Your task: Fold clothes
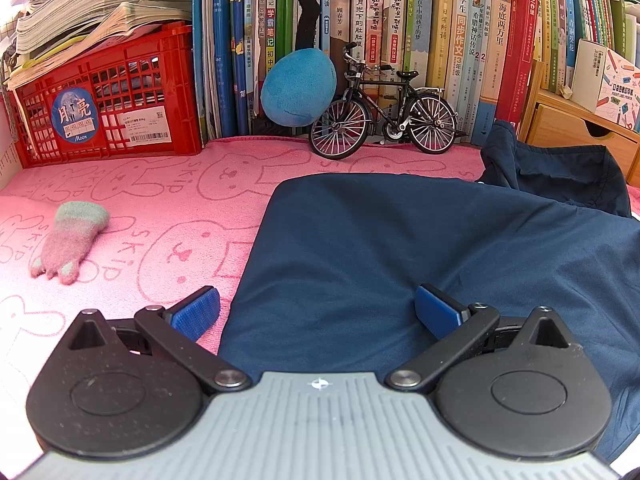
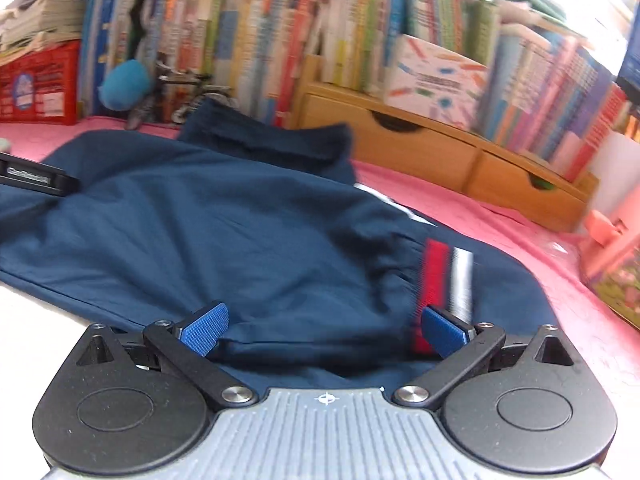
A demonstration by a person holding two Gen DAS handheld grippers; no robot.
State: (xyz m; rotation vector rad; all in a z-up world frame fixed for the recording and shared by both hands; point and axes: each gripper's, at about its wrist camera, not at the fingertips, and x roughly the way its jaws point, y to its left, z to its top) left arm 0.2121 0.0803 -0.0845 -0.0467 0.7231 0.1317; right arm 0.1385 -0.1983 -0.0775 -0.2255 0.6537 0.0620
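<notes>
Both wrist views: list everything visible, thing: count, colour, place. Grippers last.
garment: 1, navy with a red-white striped band, spread on the towel
towel: 1, pink, rabbit print, covers the surface
sock: 1, pink-grey, left on the towel
crate: 1, red, back left, papers stacked on top
plush: 1, blue, leaning on the books
bicycle model: 1, black, before the books
books: many, mixed colours, upright along the back
drawer unit: 1, wooden, back right
left gripper: open, over the garment's left edge
right gripper: open, over the garment by the band

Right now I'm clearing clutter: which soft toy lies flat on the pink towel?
The pink-and-grey mitten-shaped toy, lying flat left of the navy garment. The blue plush ball leans against the books instead.
</notes>
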